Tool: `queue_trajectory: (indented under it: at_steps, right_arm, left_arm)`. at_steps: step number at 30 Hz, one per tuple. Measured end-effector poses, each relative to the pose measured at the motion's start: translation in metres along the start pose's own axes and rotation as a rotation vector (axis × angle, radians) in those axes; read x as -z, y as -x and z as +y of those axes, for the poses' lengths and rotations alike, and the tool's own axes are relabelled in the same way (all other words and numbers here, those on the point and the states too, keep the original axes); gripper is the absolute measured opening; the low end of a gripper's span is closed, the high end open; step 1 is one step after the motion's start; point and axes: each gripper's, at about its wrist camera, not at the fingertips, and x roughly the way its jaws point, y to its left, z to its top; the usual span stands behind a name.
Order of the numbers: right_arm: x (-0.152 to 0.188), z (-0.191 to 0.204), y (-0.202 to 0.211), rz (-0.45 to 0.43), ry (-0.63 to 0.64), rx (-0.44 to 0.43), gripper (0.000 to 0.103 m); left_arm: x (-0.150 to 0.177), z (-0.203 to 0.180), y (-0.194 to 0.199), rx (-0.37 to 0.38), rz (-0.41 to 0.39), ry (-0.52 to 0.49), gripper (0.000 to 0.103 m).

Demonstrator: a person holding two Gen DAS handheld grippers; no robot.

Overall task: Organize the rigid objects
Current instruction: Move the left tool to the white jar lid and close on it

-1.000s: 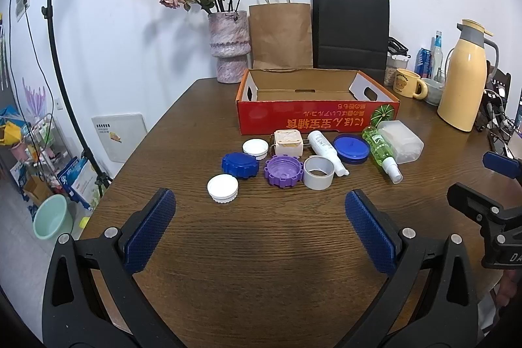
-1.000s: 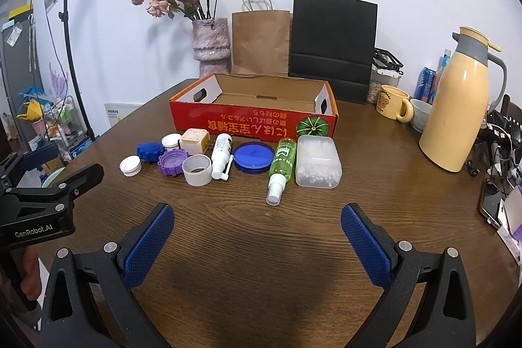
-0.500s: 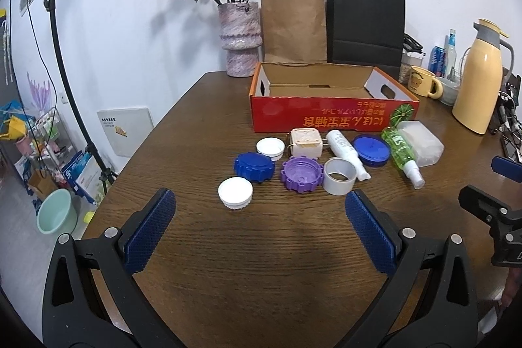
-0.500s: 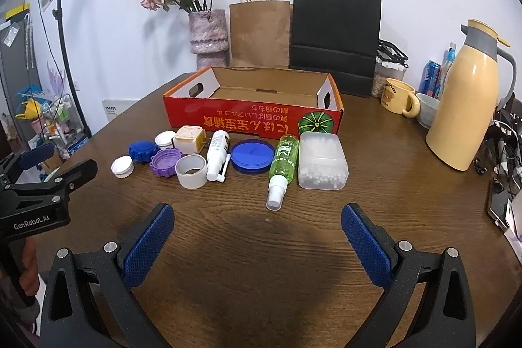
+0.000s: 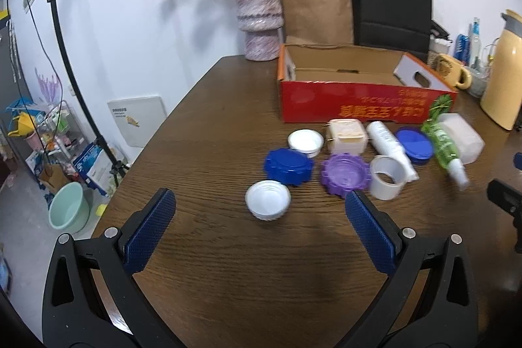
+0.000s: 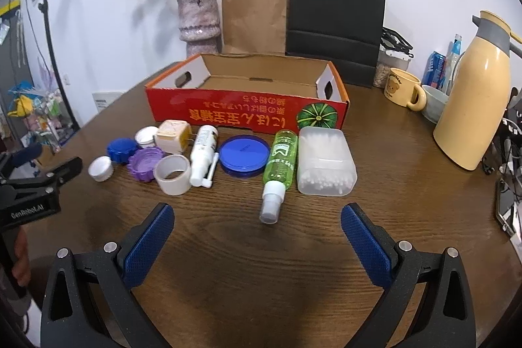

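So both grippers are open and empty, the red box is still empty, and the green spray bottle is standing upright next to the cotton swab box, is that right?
Not quite. In the right wrist view the green spray bottle lies on its side, nozzle toward the camera, beside the cotton swab box. The rest holds: the left gripper and right gripper are open and empty, and the red box is empty.

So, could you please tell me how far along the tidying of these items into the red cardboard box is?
Nothing looks done yet: the red cardboard box looks empty. Nothing is in hand; the left gripper and right gripper are both open above the wooden table. Everything is left, including the small white ribbed cap, purple notched lid, green spray bottle and clear cotton-swab box.
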Motion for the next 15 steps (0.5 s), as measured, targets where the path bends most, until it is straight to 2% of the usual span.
queue_trajectory:
  at_steps: [8,15]
  right_arm:
    - [-0.008,-0.003,-0.025,0.034,0.003,0.026,0.103]
    - [-0.015,-0.006,-0.04,0.051,-0.005,0.026,0.103]
  left_arm:
    - [-0.002,0.011,-0.03,-0.043,0.057,-0.001,0.103]
    - [0.003,0.015,-0.052,-0.028,0.129,0.011,0.103]
